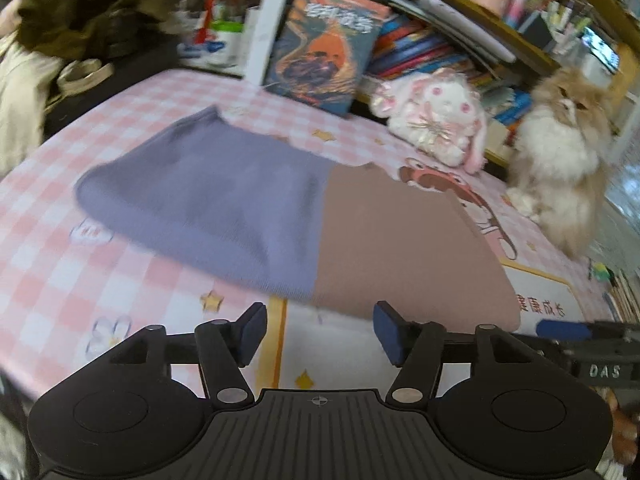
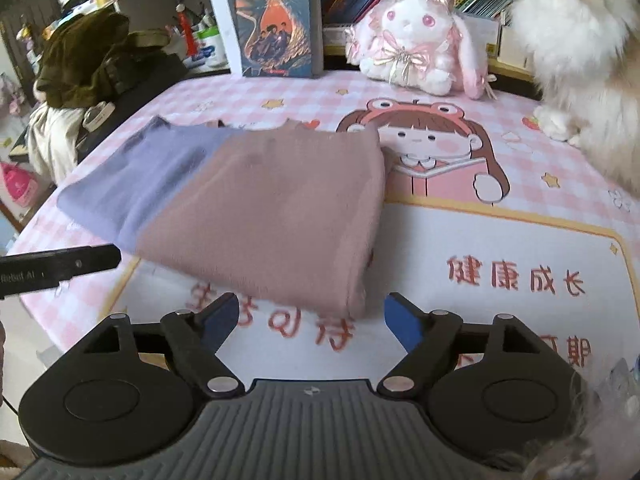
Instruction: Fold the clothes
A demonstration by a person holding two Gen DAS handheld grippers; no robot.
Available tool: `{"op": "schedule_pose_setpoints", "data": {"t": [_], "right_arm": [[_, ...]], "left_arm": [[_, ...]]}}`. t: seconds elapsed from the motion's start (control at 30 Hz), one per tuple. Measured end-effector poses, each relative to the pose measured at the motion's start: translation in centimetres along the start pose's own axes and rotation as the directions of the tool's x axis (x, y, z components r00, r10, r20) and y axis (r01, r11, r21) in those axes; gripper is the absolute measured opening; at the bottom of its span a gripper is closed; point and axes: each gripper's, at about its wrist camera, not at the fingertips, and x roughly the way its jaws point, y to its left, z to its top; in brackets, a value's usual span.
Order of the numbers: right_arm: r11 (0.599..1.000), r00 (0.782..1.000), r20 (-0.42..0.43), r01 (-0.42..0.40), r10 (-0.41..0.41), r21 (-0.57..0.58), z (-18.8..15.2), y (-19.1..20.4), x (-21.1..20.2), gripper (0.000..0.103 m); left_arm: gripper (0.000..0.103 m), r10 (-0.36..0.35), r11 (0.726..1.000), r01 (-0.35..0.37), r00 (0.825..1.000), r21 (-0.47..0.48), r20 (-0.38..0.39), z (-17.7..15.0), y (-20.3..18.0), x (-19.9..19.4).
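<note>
While both tools hang back from the cloth, the left gripper has its blue pads spread apart with nothing between them, just short of the near hem of the garment, and the right gripper is likewise parted and empty at the garment's near right corner. That pairing reads as a set-up for grasping the near edge at two places, so the cloth can be lifted evenly rather than dragged askew. The garment lies flat on the mat, already doubled over: its mauve half sits toward the right and its lilac half toward the left, the seam between them running away from the hem. I judge that at least one fold is done and another, probably near edge carried over to far edge, is still to come. Its right side shows stacked layers (a thick lip that a pad could catch only partly). Beyond the garment a book stands upright, with a plush rabbit to the book's right. Farther right of the garment sits a cat, close enough to step onto the cloth and disturb it.
</note>
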Motion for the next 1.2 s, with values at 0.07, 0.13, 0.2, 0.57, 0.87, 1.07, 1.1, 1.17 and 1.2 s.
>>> {"op": "schedule_pose_setpoints", "data": {"t": [0.07, 0.13, 0.2, 0.57, 0.87, 1.07, 1.1, 1.17, 1.2], "right_arm": [[1.0, 1.0, -0.009, -0.009, 0.009, -0.008, -0.5, -0.2, -0.2, 0.08], [1.0, 1.0, -0.017, -0.016, 0.015, -0.014, -0.9, -0.2, -0.3, 0.081], [1.0, 1.0, -0.024, -0.02, 0.02, -0.019, -1.2, -0.1, -0.4, 0.085], [0.999, 0.998, -0.052, 0.038, -0.04, -0.034, -1.2, 1.8, 0.4, 0.093], [0.997, 0.997, -0.035, 0.071, -0.071, -0.007, -0.4, 2.6, 0.6, 0.093], [0.994, 0.994, -0.025, 0.105, -0.105, 0.017, 0.1, 2.8, 0.8, 0.093], [0.994, 0.994, -0.024, 0.111, -0.11, 0.021, 0.2, 2.9, 0.9, 0.093], [0.992, 0.992, -0.022, 0.123, -0.123, 0.028, 0.4, 2.8, 1.0, 0.093], [0.991, 0.991, -0.022, 0.13, -0.129, 0.033, 0.5, 2.8, 1.0, 0.093]], "left_arm": [[0.065, 0.026, 0.999, -0.027, 1.0, -0.035, -0.007, -0.2, 0.4, -0.3], [0.068, 0.057, 0.995, -0.058, 0.998, -0.078, -0.014, -0.3, 1.0, -0.6], [0.07, 0.079, 0.989, -0.082, 0.997, -0.119, -0.026, -0.2, 1.9, -0.7], [0.073, 0.024, 0.876, -0.041, 0.999, -0.48, -0.042, 1.1, 8.9, 0.1], [0.063, -0.016, 0.563, 0.089, 0.995, -0.822, 0.097, 0.9, 15.6, 1.0], [0.035, 0.039, 0.522, 0.049, 0.996, -0.852, 0.08, 2.4, 17.3, 2.4], [0.033, 0.046, 0.522, 0.038, 0.996, -0.852, 0.073, 2.7, 17.5, 2.6], [0.014, 0.054, 0.525, 0.023, 0.997, -0.851, 0.06, 3.1, 17.8, 3.1], [0.012, 0.054, 0.534, 0.016, 0.997, -0.845, 0.053, 3.3, 17.7, 3.3]]}}
